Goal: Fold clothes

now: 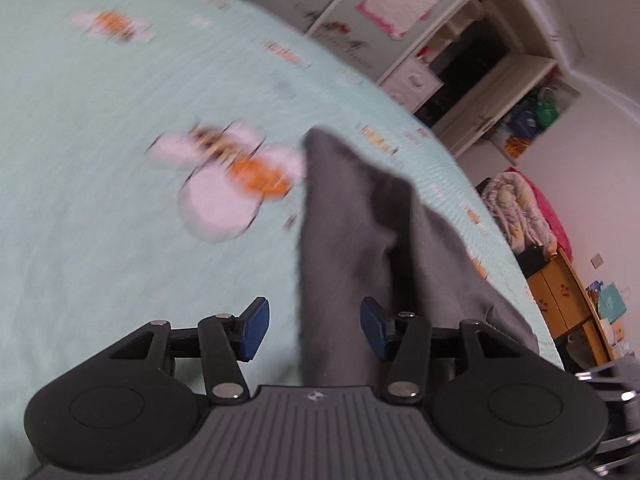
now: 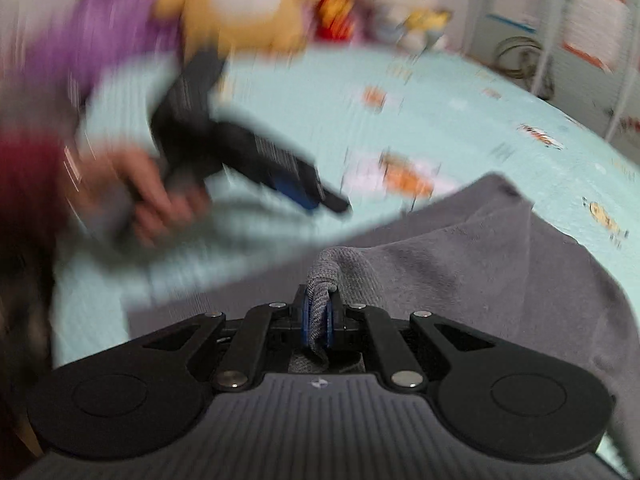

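**Soft grey knit, pinched at one edge**

The grey garment [image 2: 480, 264] fills the lower right of the right wrist view and runs up the centre of the left wrist view, draped over the mint bedspread [image 1: 120, 120] with its cartoon prints. The right gripper [image 2: 318, 320] has its blue pads pressed together on a bunched edge of the cloth, a fold of which pokes up between them. The left gripper [image 1: 312, 326] has its fingers spread, nothing between the pads, with the garment lying just beyond them (the same tool shows blurred at centre left of the right wrist view, in a hand [image 2: 160, 204]).

The cloth looks light, limp and thick-knit: it should sag wherever unsupported and grip well rather than slip. A second hold on an edge or corner, well apart from the pinched one, would likely keep it flat.
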